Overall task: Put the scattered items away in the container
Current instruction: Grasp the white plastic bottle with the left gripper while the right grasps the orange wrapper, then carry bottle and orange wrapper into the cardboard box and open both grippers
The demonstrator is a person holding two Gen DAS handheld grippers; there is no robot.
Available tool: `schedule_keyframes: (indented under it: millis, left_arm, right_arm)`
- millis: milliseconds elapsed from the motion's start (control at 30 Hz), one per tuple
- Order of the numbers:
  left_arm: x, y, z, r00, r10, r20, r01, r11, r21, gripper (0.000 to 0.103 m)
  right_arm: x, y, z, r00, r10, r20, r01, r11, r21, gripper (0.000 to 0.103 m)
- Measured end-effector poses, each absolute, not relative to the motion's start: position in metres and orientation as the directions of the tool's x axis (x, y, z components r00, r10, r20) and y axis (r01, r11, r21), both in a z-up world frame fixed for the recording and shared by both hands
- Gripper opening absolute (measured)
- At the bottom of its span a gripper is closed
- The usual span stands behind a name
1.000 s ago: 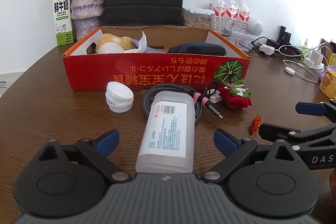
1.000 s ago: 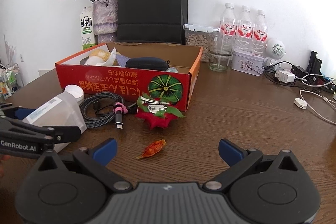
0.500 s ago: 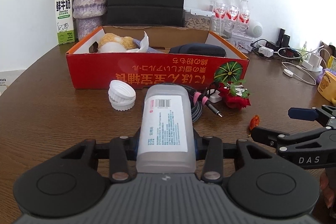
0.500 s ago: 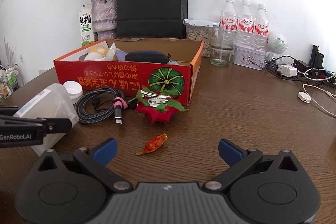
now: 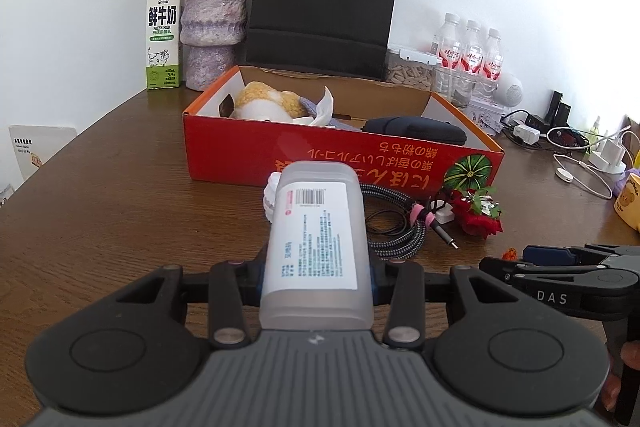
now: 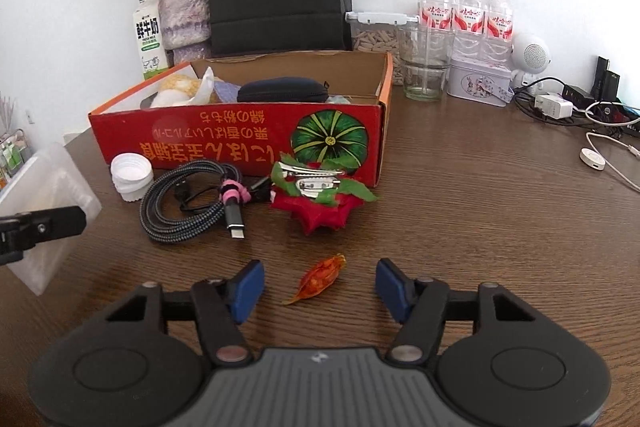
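Observation:
My left gripper [image 5: 316,277] is shut on a translucent white bottle [image 5: 316,239] with a printed label, held just above the table in front of the red cardboard box [image 5: 340,163]. My right gripper [image 6: 320,287] is low over the table, its jaws closing around a small orange dried petal [image 6: 320,277]; the blue pads [image 6: 248,287] stand clear of it on both sides. A coiled braided cable [image 6: 184,203], a white cap [image 6: 131,175] and a red flower hair clip [image 6: 320,199] lie in front of the box [image 6: 240,139]. The box holds a plush toy, tissue and a dark case.
Behind the box stand a black paper bag [image 5: 324,3], a vase of dried roses [image 5: 212,27] and a milk carton [image 5: 162,35]. Water bottles [image 6: 464,15], a glass [image 6: 424,67], a tin and tangled chargers [image 6: 560,103] fill the back right.
My left gripper closed on the bottle and raised it off the table toward the box. My right gripper moved in over the orange petal and its jaws narrowed around it.

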State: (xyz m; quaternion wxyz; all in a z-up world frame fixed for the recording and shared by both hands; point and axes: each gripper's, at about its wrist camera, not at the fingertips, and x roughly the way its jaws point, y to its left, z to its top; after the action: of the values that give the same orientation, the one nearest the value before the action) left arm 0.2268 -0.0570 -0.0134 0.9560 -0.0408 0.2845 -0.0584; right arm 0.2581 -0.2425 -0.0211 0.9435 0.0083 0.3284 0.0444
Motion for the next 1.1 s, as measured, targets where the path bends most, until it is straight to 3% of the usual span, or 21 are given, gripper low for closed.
schedule_keyframes:
  millis: [100,167,233,733,1100]
  left_arm:
    - [0.225,-0.052,-0.013,0.836,-0.135,-0.531,0.086,0.989,-0.117,0.042]
    - [0.224,-0.048,-0.013,0.839,-0.138,-0.526,0.084,0.989,-0.124,0.042]
    - [0.223,-0.044,-0.012,0.842,-0.142,-0.521,0.084,0.988,-0.132,0.042]
    - [0.222,-0.026,-0.002,0.864,-0.164,-0.475,0.098,0.982,-0.162,0.042]
    - [0.250,-0.038,0.035,0.904,-0.188,-0.383,0.148,0.980,-0.132,0.042]
  right_arm:
    - [0.258,-0.237,-0.022,0.783,0.085,-0.616,-0.093,0.995,0.019,0.043]
    - [0.255,-0.234,-0.022,0.782,0.116,-0.613,-0.130,0.991,0.021,0.017]
    - [0.251,-0.231,-0.021,0.786,0.116,-0.608,-0.138,0.990,0.010,0.011]
    - [0.241,-0.228,0.023,0.867,0.105,-0.487,-0.125,0.992,-0.007,0.010]
    - [0.273,-0.207,0.076,0.918,0.177,-0.356,-0.186,0.983,0.008,0.010]
